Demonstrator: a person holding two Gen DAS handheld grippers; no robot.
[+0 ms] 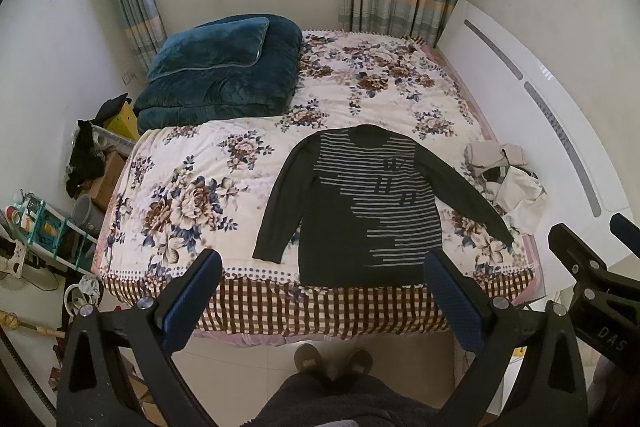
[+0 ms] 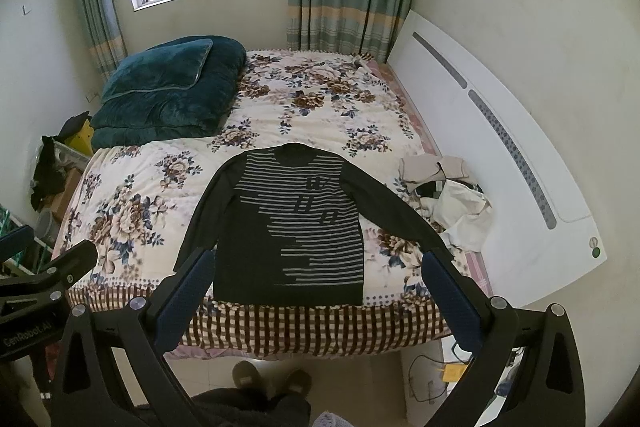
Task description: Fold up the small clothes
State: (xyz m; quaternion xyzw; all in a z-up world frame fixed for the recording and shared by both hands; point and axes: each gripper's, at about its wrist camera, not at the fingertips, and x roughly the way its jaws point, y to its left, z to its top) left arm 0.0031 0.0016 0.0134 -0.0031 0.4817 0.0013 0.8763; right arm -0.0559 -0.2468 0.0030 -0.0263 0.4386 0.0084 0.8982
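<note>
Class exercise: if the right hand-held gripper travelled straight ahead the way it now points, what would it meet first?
Probably the dark striped sweater spread flat on the floral bedspread: it lies between the open fingers of the right hand-held gripper. Depth is uncertain.

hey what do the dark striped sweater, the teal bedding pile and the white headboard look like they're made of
Striped sweater: likely a thin knit, matte; it lies limp and flat with soft sleeve folds.
Teal bedding pile: probably plush velvet or fleece; thick, puffy, with a crushed sheen across its surface.
White headboard: seems a rigid lacquered or laminated board, smooth and semi-gloss, with grey perforated-looking strips. The exact material is unclear.
</note>
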